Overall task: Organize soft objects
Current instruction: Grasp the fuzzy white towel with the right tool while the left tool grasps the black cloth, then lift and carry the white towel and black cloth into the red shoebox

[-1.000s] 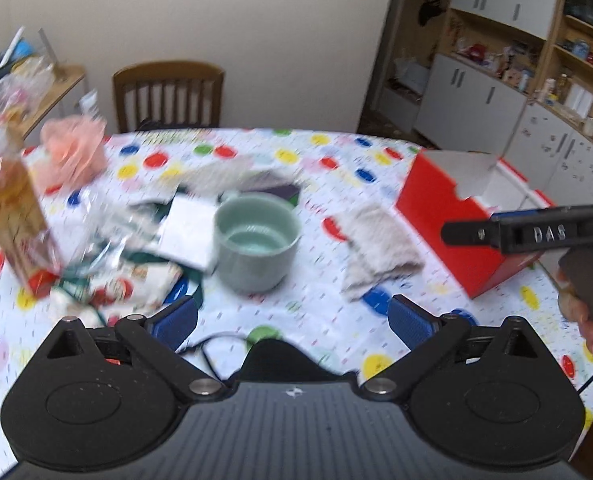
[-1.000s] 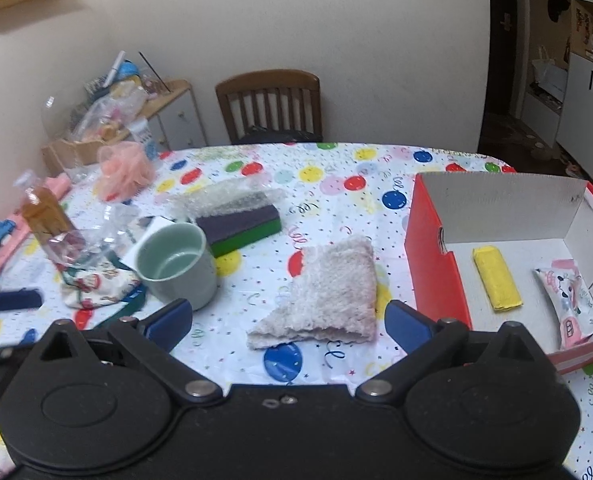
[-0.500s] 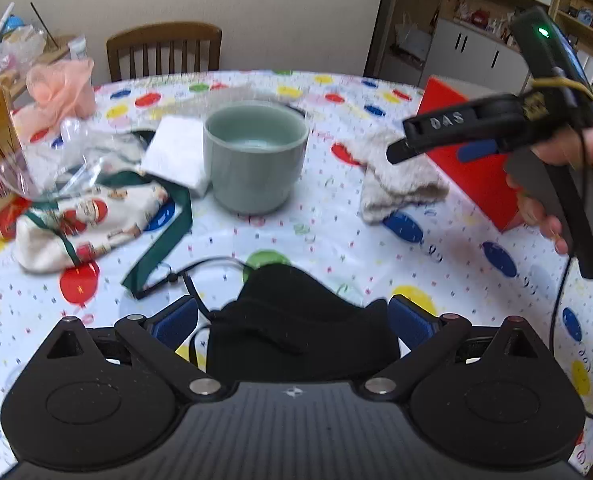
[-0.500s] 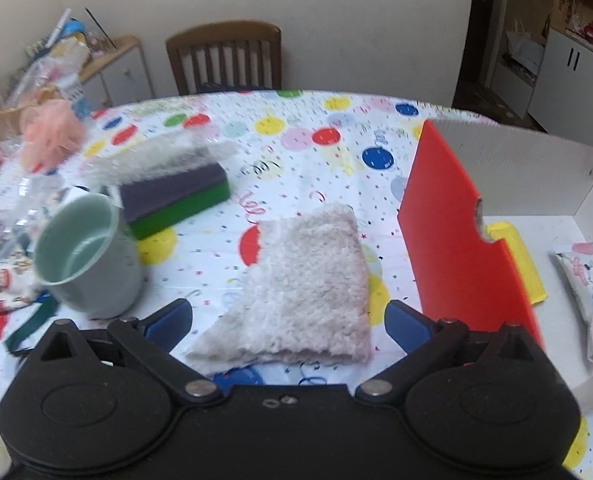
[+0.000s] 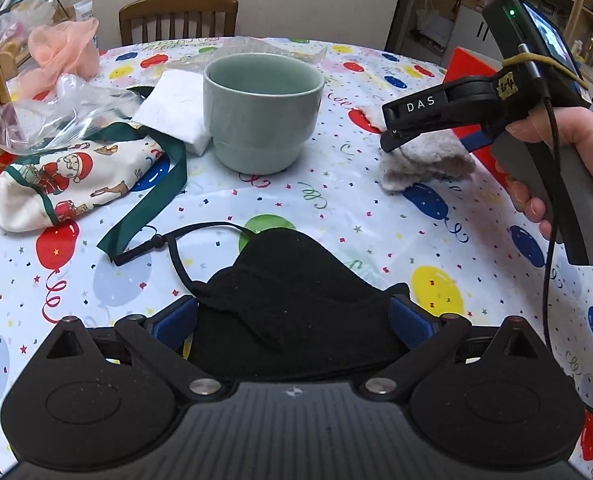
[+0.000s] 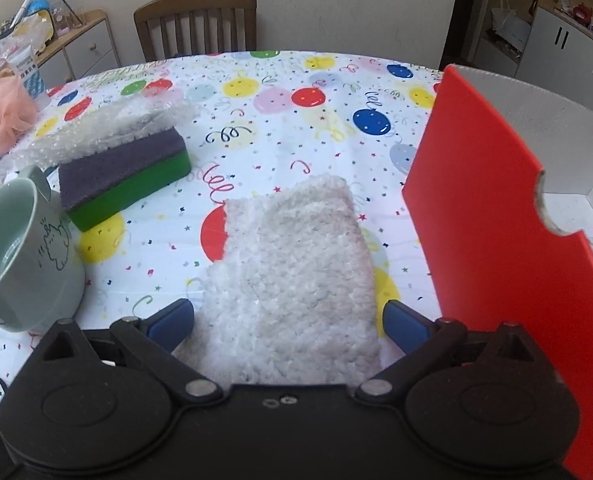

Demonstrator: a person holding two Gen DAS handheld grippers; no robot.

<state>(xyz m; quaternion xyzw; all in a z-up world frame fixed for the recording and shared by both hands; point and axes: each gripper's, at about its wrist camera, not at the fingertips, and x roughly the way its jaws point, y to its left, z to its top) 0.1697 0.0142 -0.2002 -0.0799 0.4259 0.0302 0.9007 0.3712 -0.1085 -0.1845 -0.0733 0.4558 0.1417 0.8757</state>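
The left tongs (image 5: 292,320) stand spread wide around a black face mask (image 5: 296,300) lying on the counter (image 5: 336,220). The right tongs (image 6: 288,316) gape open astride the near end of a fluffy white cloth (image 6: 296,264), just beside a red box (image 6: 496,216); a green cup (image 5: 262,110) sits between the two

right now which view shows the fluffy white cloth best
The right wrist view: the fluffy white cloth fills the middle, lying flat between the open right tongs, its whole outline clear. In the left wrist view only a crumpled edge shows, partly hidden beneath the right tongs.
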